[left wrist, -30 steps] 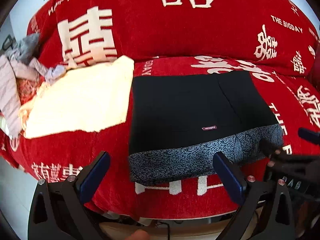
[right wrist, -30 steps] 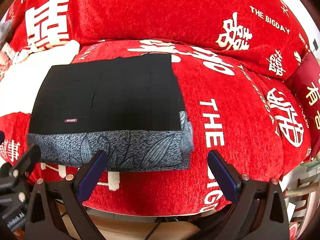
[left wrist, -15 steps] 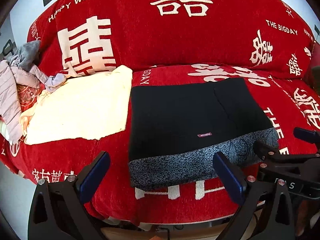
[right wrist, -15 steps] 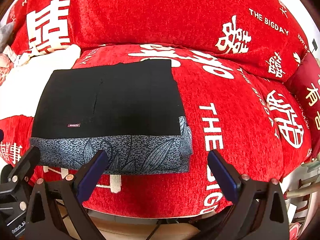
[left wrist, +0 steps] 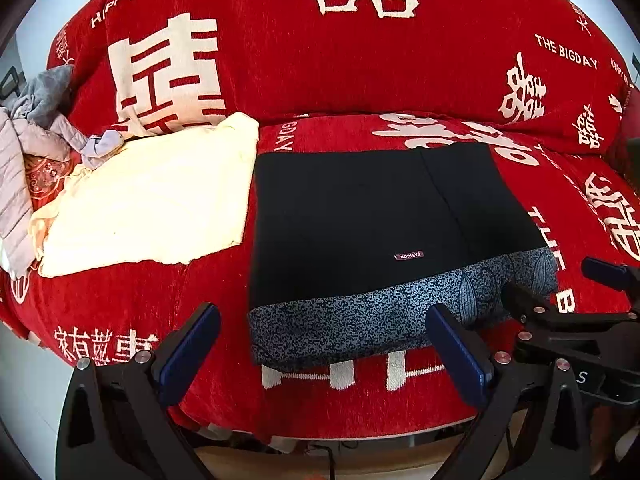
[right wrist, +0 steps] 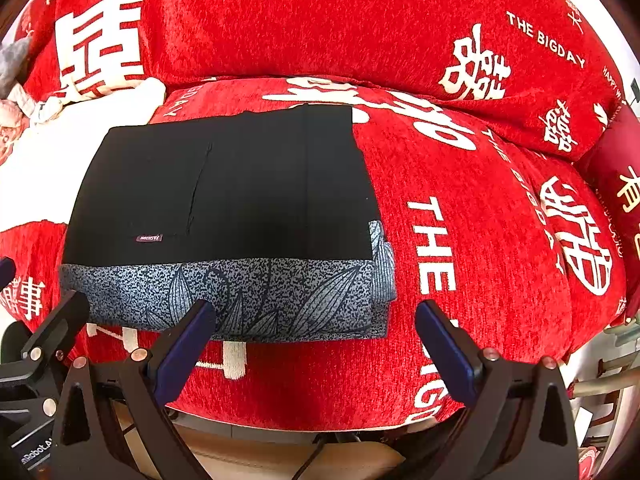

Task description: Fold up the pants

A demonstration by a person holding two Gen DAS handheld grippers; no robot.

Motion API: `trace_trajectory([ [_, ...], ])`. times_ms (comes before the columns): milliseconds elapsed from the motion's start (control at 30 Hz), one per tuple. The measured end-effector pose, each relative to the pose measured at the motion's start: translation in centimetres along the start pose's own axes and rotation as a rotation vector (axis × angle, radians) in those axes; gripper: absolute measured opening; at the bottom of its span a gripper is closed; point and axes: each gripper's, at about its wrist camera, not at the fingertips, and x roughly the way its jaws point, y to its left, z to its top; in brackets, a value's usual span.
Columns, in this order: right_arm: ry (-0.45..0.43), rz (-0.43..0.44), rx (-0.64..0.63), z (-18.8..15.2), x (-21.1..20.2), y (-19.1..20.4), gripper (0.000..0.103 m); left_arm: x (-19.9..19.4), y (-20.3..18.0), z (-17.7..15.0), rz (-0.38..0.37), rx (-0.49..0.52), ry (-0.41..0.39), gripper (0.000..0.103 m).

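Folded pants (left wrist: 372,236) lie flat on the seat of a sofa (left wrist: 360,60) draped in red cloth with white lettering, at the centre of the left wrist view and left of centre in the right wrist view (right wrist: 224,200). The black upper layer shows little surface detail; only a seam line and a small "FASHION" label (left wrist: 409,256) can be made out, and how many layers lie beneath cannot be told. A blue-grey leaf-patterned band (right wrist: 224,296) runs along the near edge.

At the left of the left wrist view a cream cloth (left wrist: 152,200) lies just beside the pants, and a heap of grey clothing (left wrist: 36,128) is cut off by the frame edge.

The left gripper (left wrist: 320,348) hovers in front of the sofa's near edge, its blue-padded fingers (left wrist: 188,348) spread wide and holding nothing. The right gripper (right wrist: 312,344) is likewise spread and empty, its left finger overlapping the patterned band in the picture; contact cannot be judged. Each gripper appears partly at the lower edge of the other's view.
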Motion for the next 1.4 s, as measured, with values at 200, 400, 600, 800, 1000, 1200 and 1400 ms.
trace_trajectory([
  [200,0.002,0.000,0.005,0.0,0.1,0.0,0.101,0.2,-0.1,-0.1,-0.017,0.005,0.014,0.103],
  [400,0.003,-0.001,0.005,0.1,0.1,0.1,0.101,0.3,-0.1,-0.1,-0.011,0.011,0.019,0.103],
  [600,0.004,0.001,0.004,0.0,0.3,0.0,0.101,0.5,0.1,0.0,-0.011,0.008,0.027,0.103],
  [800,0.005,-0.001,-0.003,-0.1,0.3,0.2,0.101,0.8,0.4,0.1,0.005,-0.005,0.046,0.103],
  [1000,0.006,-0.001,0.000,-0.1,0.3,0.2,0.101,1.3,0.1,-0.1,0.051,0.020,0.064,0.103],
  [1200,0.012,-0.003,0.001,-0.1,0.5,0.1,0.101,1.2,0.1,-0.4,0.048,0.028,0.050,0.103],
  [1400,0.038,0.011,0.038,-1.4,1.6,0.1,0.101,2.9,1.1,-2.0,-0.032,-0.020,0.099,0.103],
])
